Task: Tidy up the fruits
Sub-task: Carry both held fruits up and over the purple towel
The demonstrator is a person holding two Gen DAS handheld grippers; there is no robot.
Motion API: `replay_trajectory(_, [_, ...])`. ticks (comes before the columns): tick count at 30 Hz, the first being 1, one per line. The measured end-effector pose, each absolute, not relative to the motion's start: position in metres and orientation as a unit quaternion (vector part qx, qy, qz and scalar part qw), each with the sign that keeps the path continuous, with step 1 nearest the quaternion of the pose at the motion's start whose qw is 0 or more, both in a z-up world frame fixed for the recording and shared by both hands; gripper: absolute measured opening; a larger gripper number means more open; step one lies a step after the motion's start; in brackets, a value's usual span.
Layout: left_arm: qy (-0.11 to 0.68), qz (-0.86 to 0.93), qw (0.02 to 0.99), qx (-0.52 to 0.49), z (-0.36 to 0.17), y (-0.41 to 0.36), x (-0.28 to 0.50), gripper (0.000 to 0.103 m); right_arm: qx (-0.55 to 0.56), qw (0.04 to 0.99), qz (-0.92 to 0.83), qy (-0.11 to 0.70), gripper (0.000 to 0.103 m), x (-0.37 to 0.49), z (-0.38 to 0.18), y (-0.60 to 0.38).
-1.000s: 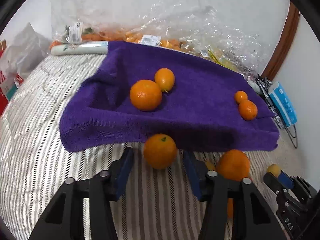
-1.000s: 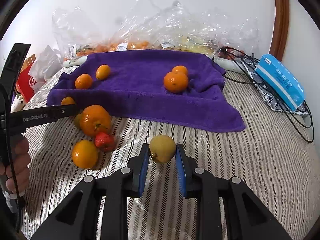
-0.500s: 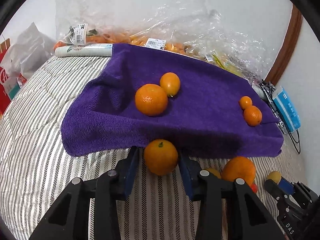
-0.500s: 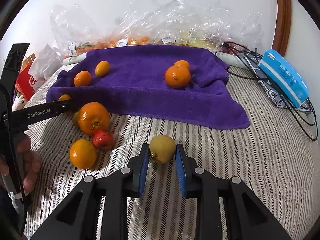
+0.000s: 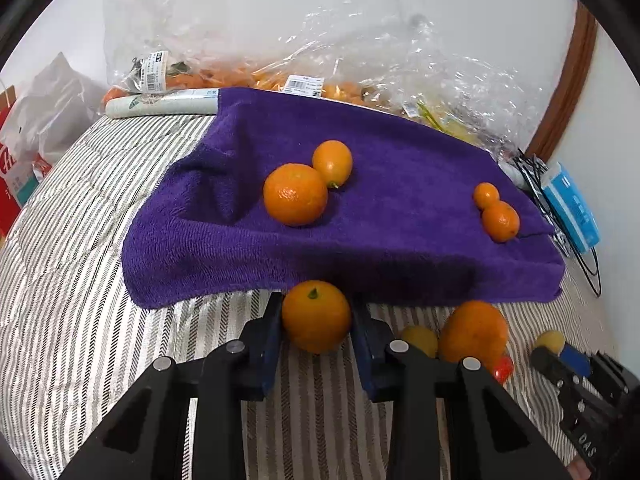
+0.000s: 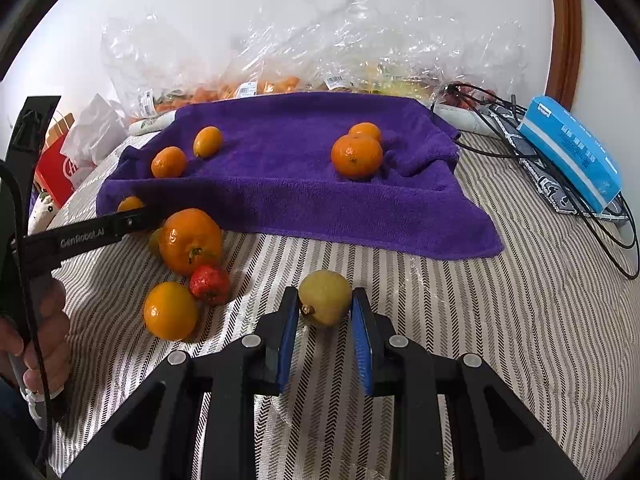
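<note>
An orange [image 5: 316, 316], firm, round and prone to rolling, is enclosed across its widest part by the closing left tool [image 5: 316, 322] beside the purple towel [image 5: 400, 216]. A yellow fruit [image 6: 325, 298] is clamped by the right tool [image 6: 325, 312] on the striped bed [image 6: 500, 320].

The right gripper [image 6: 325, 316] jaws clamp a yellow-green fruit [image 6: 325, 298] on the striped bedcover [image 6: 500, 320].

Ahead of your jaws: striped bedding [image 6: 500, 320]; beyond, clear plastic bags [image 6: 320, 48]; right, blue box [image 6: 568, 152], black cables [image 6: 600, 216]; left, red carton [image 6: 54, 168].
</note>
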State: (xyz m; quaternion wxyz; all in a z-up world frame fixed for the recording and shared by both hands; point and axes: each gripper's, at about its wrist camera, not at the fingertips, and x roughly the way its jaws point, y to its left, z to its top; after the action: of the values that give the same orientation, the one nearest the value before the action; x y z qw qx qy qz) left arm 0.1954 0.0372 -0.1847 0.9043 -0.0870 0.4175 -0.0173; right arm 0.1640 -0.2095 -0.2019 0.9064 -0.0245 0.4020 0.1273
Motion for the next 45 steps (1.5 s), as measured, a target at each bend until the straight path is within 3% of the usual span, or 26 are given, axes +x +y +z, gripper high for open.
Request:
replay_trajectory(14, [0.399,-0.033,0.912,-0.089,-0.127,0.039,0.169,0.031,-0.031,0.926,0.119,0.356,0.026,0.158,-0.153,-0.217])
replay_trajectory(28, [0.337,-0.028,0.939,-0.064,-0.069,0.030,0.193,0.031,-0.013,0.942,0.133,0.307,0.026,0.203,-0.094,-0.218])
replay_trajectory(37, [0.330,-0.037,0.940,-0.078,-0.077,0.029,0.234,0.031,-0.007,0.944,0.133,0.302,0.026,0.236,-0.090,-0.219])
replay_trajectory(45, [0.341,-0.034,0.934,-0.099,-0.111,0.032,0.269,0.031,0.017,0.936,0.146,0.319,0.026,0.263,-0.123,-0.229])
